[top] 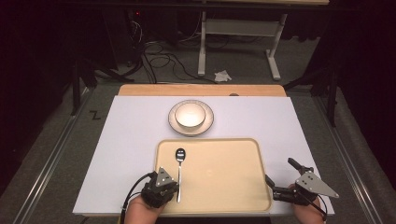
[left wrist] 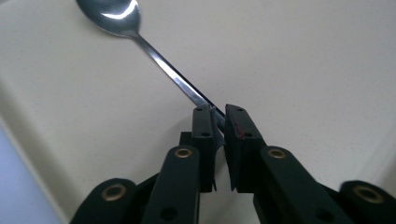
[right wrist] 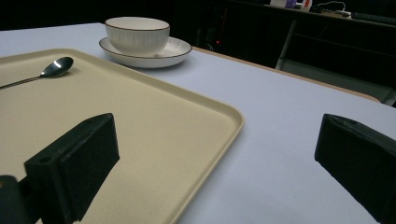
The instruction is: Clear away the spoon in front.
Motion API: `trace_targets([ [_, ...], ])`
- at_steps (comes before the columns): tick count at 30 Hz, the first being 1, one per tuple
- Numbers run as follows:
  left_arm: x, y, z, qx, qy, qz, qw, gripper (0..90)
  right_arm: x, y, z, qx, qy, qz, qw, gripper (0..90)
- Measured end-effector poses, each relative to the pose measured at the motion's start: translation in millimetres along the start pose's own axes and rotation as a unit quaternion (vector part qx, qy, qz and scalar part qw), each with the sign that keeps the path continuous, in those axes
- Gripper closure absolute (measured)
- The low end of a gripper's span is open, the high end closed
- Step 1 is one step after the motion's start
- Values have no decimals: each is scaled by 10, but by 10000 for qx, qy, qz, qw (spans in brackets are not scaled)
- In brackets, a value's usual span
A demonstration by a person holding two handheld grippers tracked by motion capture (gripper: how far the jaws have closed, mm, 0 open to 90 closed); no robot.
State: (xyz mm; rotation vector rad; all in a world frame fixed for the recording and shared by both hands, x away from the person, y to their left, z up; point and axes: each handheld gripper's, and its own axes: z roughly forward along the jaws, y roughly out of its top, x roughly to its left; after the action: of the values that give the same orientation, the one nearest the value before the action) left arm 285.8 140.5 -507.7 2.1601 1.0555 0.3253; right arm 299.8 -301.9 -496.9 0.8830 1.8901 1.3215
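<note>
A steel spoon (top: 180, 164) lies lengthwise on the left part of the beige tray (top: 224, 172), bowl end pointing away. My left gripper (top: 175, 187) is at the tray's near left corner, shut on the spoon (left wrist: 154, 51) handle, which runs between its two pads. The right gripper (top: 281, 173) stands open just off the tray's right edge, one jaw over the tray rim (right wrist: 210, 163), the other over the table. From there the spoon (right wrist: 55, 67) shows far left. A white bowl (top: 190, 114) sits on a saucer (top: 208, 122) beyond the tray.
A pale lilac mat (top: 126, 140) covers the table, with bare room left and right of the tray. Wooden table edge (top: 140, 89) runs along the back. Cables and a white desk frame (top: 202, 42) lie on the floor beyond.
</note>
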Motion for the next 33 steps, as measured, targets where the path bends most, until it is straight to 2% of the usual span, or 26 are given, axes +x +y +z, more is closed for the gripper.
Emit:
trace_targets([
  [5, 126, -7, -99, -419, 73, -162, 9990, 661, 0, 1, -4, -22, 0, 21, 10000, 5],
  [7, 192, -12, -169, -656, 106, -220, 9975, 591, 0, 1, -4, -6, -5, 26, 10000, 4],
  [11, 330, -38, -294, -954, 223, -294, 9947, 485, -9, 1, -3, -15, 4, -6, 10000, 5],
  [16, 567, -106, -436, -1307, 381, -451, 9897, 397, -14, 2, -7, -30, -7, 10, 10000, 5],
  [22, 834, -228, -627, -1599, 624, -662, 9829, 295, -17, 1, -6, -30, -8, 18, 10000, 4],
  [26, 928, -287, -697, -1644, 823, -728, 9802, 133, -13, 1, -8, -25, -13, 34, 10000, 5],
  [27, 936, -287, -685, -1589, 862, -758, 9806, 77, -15, 1, -6, -29, -11, 12, 10000, 5],
  [28, 936, -286, -667, -1506, 872, -735, 9820, 12, -15, 0, -3, -32, -7, 1, 10000, 4],
  [31, 876, -263, -620, -1423, 952, -535, 9838, 0, -7, -2, 3, -1, -3, 0, 10000, 5],
  [33, 834, -237, -608, -1485, 959, -445, 9832, 0, -1, 0, 3, -1, 6, -8, 10000, 5],
])
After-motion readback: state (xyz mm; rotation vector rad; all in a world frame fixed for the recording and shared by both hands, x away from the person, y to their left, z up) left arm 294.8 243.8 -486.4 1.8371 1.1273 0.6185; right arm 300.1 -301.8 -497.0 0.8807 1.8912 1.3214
